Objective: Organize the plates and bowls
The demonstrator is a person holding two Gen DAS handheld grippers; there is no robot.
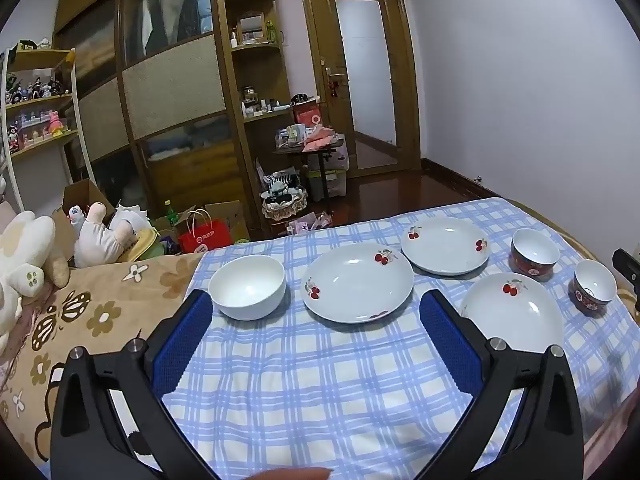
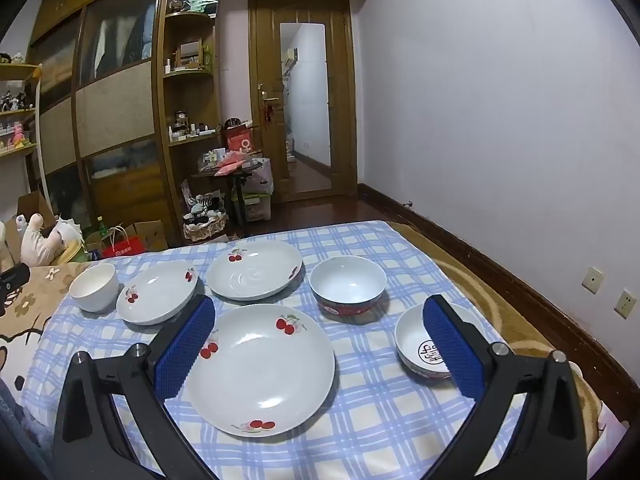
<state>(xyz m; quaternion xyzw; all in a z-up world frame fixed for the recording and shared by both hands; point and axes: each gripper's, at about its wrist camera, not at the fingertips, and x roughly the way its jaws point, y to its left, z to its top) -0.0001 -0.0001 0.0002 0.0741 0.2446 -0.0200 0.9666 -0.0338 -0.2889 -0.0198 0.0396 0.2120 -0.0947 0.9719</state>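
Note:
Three white plates with cherry prints lie on a blue checked cloth (image 1: 320, 380): a left plate (image 1: 357, 282) (image 2: 157, 293), a far plate (image 1: 445, 245) (image 2: 254, 269) and a near plate (image 1: 512, 312) (image 2: 260, 368). A plain white bowl (image 1: 248, 286) (image 2: 95, 286) stands at the left. Two red-sided bowls stand at the right, one farther (image 1: 534, 254) (image 2: 347, 289) and one nearer (image 1: 593, 286) (image 2: 424, 346). My left gripper (image 1: 316, 306) is open and empty above the cloth, in front of the left plate. My right gripper (image 2: 320, 312) is open and empty above the near plate.
The cloth covers a bed with a brown flowered blanket (image 1: 92, 320) at the left. Plush toys (image 1: 24, 256) sit at the bed's left edge. A wardrobe (image 1: 160, 80), a cluttered small table (image 1: 312, 144) and a door (image 1: 360, 72) stand beyond. A white wall (image 2: 500, 120) runs along the right.

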